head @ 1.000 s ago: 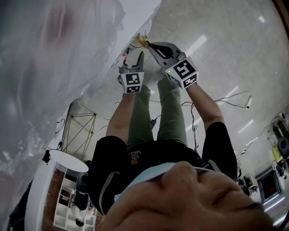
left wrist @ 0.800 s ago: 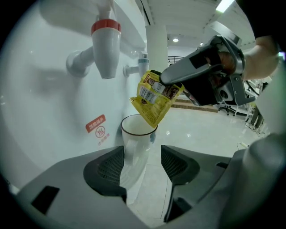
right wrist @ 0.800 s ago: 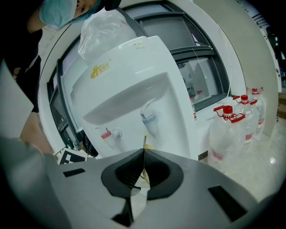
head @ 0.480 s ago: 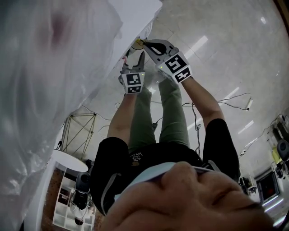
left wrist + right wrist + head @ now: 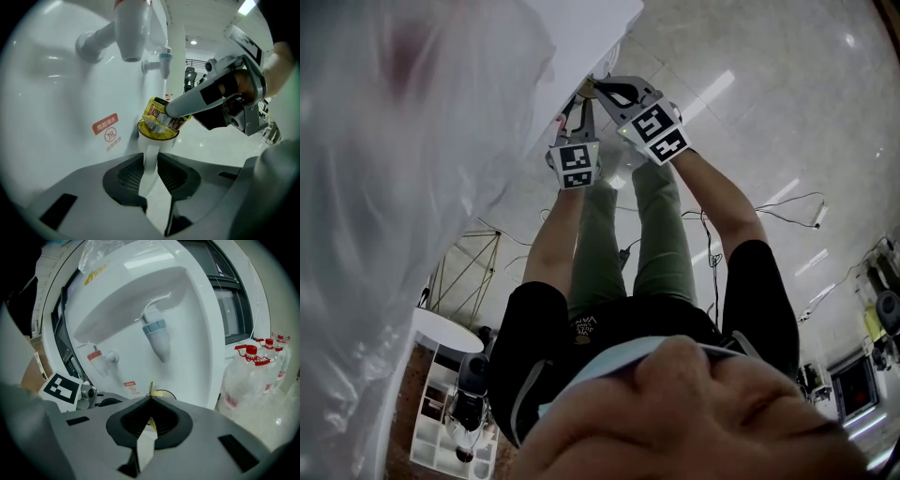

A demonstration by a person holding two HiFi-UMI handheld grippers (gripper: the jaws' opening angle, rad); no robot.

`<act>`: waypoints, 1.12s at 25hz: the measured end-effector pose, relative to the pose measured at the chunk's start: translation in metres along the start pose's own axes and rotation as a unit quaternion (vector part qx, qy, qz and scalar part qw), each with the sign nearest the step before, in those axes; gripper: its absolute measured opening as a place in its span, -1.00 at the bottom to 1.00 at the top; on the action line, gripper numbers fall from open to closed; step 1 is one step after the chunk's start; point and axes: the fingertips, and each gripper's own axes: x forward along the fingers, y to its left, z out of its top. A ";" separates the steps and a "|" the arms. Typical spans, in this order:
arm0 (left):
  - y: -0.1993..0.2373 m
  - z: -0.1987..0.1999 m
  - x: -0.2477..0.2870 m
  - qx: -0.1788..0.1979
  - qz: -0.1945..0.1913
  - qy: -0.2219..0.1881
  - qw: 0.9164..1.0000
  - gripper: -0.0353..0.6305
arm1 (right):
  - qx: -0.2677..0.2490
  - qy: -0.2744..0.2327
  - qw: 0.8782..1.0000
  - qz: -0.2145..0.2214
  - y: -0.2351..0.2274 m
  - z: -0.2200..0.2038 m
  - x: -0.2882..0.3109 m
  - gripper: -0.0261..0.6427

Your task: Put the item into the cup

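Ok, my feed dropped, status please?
Left gripper just closed on the paper cup. Right gripper shut on the yellow packet, at the cup mouth. Nothing in the way.

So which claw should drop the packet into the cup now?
The right claw. It pinches the yellow packet at the mouth of the cup. The left claw has just been closing on the cup between its jaws, so it should probably only hold.
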 end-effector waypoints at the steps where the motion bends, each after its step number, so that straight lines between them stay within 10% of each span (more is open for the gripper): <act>1: 0.000 -0.001 0.000 0.000 -0.001 0.001 1.000 -0.58 | -0.001 0.005 1.000 0.000 0.001 -0.002 0.003 -0.80; 28: -0.003 -0.003 0.001 0.016 -0.024 0.003 1.000 -0.61 | -0.025 0.079 0.997 -0.001 -0.006 -0.015 0.029 -0.79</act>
